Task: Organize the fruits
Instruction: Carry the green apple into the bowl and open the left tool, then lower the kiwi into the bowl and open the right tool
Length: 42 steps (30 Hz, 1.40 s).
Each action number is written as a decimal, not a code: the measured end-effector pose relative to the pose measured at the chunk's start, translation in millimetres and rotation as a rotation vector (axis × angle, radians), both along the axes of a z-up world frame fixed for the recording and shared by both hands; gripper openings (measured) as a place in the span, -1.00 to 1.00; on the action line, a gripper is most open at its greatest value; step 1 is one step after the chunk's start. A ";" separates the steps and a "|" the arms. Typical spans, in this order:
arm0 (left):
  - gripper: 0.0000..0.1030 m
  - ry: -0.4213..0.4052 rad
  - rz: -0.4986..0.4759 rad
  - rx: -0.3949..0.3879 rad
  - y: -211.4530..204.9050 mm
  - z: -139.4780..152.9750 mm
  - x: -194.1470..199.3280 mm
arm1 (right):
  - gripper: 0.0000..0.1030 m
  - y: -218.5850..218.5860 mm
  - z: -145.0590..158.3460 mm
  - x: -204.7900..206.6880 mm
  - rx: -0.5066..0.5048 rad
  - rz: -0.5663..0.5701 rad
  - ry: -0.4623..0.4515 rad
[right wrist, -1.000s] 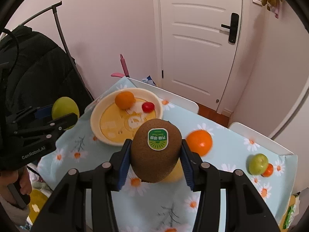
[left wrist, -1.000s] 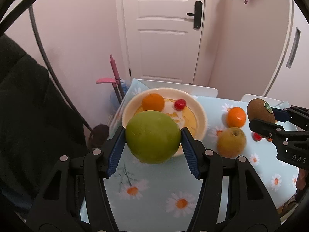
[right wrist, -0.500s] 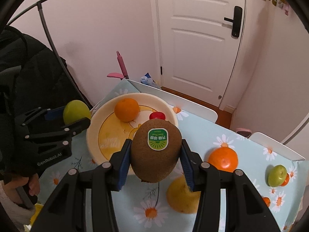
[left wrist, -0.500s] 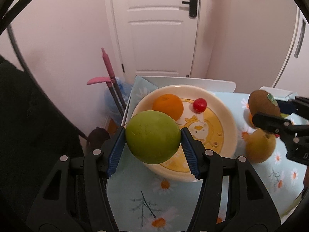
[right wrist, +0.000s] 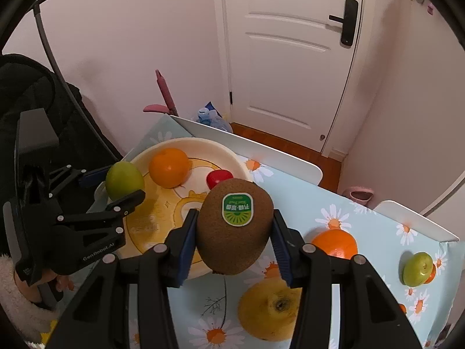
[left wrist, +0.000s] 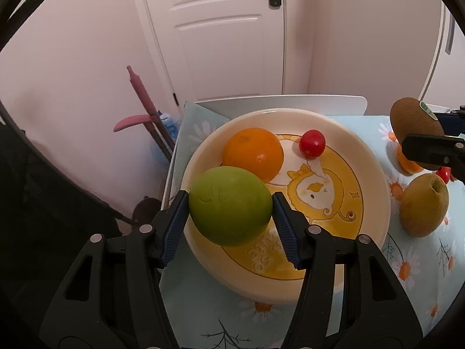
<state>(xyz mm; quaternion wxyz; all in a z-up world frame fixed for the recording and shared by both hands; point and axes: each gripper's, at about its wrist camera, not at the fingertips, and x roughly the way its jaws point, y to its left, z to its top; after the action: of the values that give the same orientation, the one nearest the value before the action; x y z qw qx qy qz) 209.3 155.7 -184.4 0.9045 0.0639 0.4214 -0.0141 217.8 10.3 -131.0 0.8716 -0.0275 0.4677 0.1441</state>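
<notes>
My left gripper (left wrist: 229, 212) is shut on a large green fruit (left wrist: 229, 205) and holds it over the near left part of a cream bowl (left wrist: 375, 174) with a yellow cartoon print. The bowl holds an orange (left wrist: 252, 152) and a small red fruit (left wrist: 312, 143). My right gripper (right wrist: 234, 232) is shut on a brown kiwi (right wrist: 234, 228) with a green sticker, above the bowl's (right wrist: 232, 154) right rim. The kiwi also shows at the right edge of the left wrist view (left wrist: 414, 120).
On the daisy tablecloth (right wrist: 363, 221) lie a yellow pear (right wrist: 268, 312), an orange (right wrist: 334, 242), and a small green fruit (right wrist: 420, 269) at the far right. A white chair back (right wrist: 247, 145), a door and a pink mop handle (left wrist: 142, 93) stand beyond the table.
Both grippers have moved toward the bowl with their fruits held. The green fruit now hangs over the bowl's near left part, and the kiwi is by its right rim.
</notes>
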 end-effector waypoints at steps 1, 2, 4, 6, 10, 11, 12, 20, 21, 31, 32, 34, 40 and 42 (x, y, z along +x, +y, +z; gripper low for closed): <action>0.21 0.008 0.003 -0.007 0.9 -0.6 1.5 | -0.14 -0.7 -0.4 0.7 0.001 -0.002 0.001; 0.22 0.019 0.003 -0.016 1.1 -1.3 2.1 | -0.14 -1.6 -0.8 1.4 0.002 -0.003 0.002; 0.34 0.012 0.005 -0.029 3.2 1.4 0.2 | -0.14 -2.5 -0.7 2.6 0.006 -0.003 0.005; 1.00 -0.007 0.012 -0.026 3.4 7.5 -2.4 | -0.14 -3.5 0.4 3.4 0.013 0.001 0.006; 1.00 -0.048 0.028 -0.015 2.3 24.3 -12.7 | -0.14 -3.3 3.4 4.5 0.023 0.020 0.003; 1.00 -0.048 0.034 -0.011 2.2 26.3 -14.7 | -0.14 -3.3 4.5 4.6 0.025 0.028 0.003; 1.00 -0.047 0.041 -0.012 2.7 28.6 -16.5 | -0.14 -3.2 5.3 4.8 0.026 0.036 0.003; 1.00 -0.054 0.138 -0.055 12.3 50.3 -39.6 | -0.14 -1.0 13.6 5.1 0.027 0.100 0.007; 1.00 -0.055 0.149 -0.064 14.1 52.4 -42.3 | -0.14 0.2 13.6 5.7 0.023 0.111 0.011; 1.00 -0.045 0.238 -0.071 22.3 60.3 -68.3 | -0.14 14.1 -2.1 18.4 -0.028 0.214 0.086; 1.00 -0.042 0.243 -0.070 23.3 59.1 -69.6 | -0.14 16.8 -6.2 20.6 -0.036 0.225 0.095; 1.00 -0.033 0.253 -0.071 25.3 55.2 -71.7 | -0.14 19.4 -12.7 22.7 -0.036 0.235 0.108; 1.00 -0.016 0.263 -0.081 28.0 42.4 -75.3 | -0.14 30.7 -31.7 28.3 -0.033 0.241 0.138; 1.00 -0.015 0.259 -0.083 29.0 40.4 -73.2 | -0.14 33.7 -37.0 30.7 -0.035 0.237 0.144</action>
<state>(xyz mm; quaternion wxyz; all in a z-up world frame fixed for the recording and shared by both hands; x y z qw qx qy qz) 136.1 184.8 -144.0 0.9038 -0.0283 0.4183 0.0859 248.5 44.0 -168.0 0.8122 -0.0872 0.5248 0.2393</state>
